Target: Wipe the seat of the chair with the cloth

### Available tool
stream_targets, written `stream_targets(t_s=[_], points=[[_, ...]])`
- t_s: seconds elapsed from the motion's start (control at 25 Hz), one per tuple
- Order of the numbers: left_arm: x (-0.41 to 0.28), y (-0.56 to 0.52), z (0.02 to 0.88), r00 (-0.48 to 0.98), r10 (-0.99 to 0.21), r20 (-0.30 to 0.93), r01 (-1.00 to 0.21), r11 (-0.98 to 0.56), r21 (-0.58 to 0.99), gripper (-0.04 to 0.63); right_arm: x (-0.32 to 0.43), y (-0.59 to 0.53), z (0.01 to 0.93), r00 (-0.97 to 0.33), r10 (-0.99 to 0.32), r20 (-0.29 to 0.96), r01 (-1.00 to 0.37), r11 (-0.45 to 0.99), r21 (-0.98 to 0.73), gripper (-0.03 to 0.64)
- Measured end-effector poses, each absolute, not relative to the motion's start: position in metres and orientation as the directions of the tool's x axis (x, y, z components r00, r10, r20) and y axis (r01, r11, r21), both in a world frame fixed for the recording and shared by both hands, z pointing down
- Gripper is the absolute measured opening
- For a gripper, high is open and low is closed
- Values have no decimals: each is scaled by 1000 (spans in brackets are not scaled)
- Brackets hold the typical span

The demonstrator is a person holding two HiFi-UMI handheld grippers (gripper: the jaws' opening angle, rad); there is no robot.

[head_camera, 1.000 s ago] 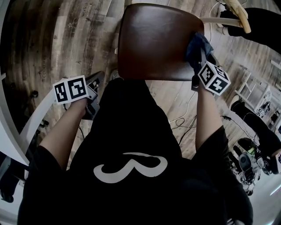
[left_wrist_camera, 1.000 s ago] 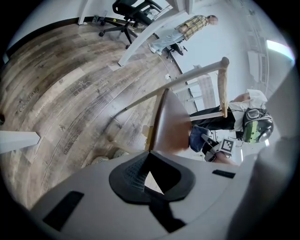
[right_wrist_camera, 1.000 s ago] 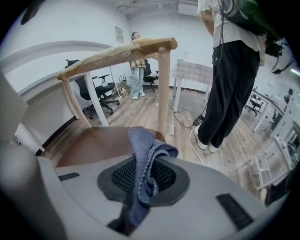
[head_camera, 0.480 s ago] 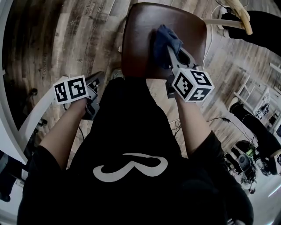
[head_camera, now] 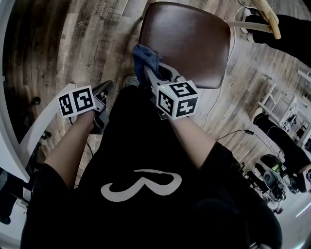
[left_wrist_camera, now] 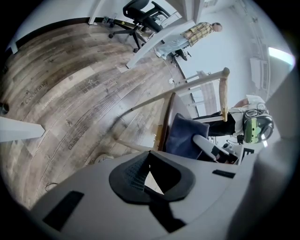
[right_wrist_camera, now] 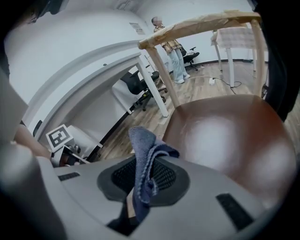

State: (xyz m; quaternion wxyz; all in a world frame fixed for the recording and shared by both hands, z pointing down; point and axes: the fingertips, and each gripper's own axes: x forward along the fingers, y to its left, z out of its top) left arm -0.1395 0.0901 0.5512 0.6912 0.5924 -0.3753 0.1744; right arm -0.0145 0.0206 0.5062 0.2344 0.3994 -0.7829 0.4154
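Observation:
The brown chair seat (head_camera: 187, 41) lies ahead of me, glossy in the right gripper view (right_wrist_camera: 225, 140). My right gripper (head_camera: 147, 70) is shut on the blue cloth (head_camera: 146, 56), which hangs over the seat's near left edge. In the right gripper view the cloth (right_wrist_camera: 143, 150) stands bunched between the jaws. My left gripper (head_camera: 107, 87) hovers over the floor left of the chair, its jaws shut with nothing in them (left_wrist_camera: 149, 154). The left gripper view shows the cloth (left_wrist_camera: 185, 136) against the seat's edge (left_wrist_camera: 165, 124).
A white curved desk (head_camera: 29, 141) runs along my left. Cables (head_camera: 209, 131) trail on the wood floor right of the chair. The pale wooden backrest (head_camera: 265, 14) rises at the far side, beside a person in black (head_camera: 291, 26). An office chair (left_wrist_camera: 140, 11) stands further off.
My right gripper has dragged the cloth across the seat from its right edge to its near left edge. The left gripper has stayed where it was.

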Motion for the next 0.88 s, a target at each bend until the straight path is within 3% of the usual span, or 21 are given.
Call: stream_targets(t_s=[0.44,0.88], points=[[-150,102,554,650,-210,730,-685,254,683,12,-14,21,547,-475,-412,778,-867,369,-334,55],[-142,104,552,651,-196,734,-690,251,679,12,-2,20,558,-448,-407,796,-879,361,-310,55]])
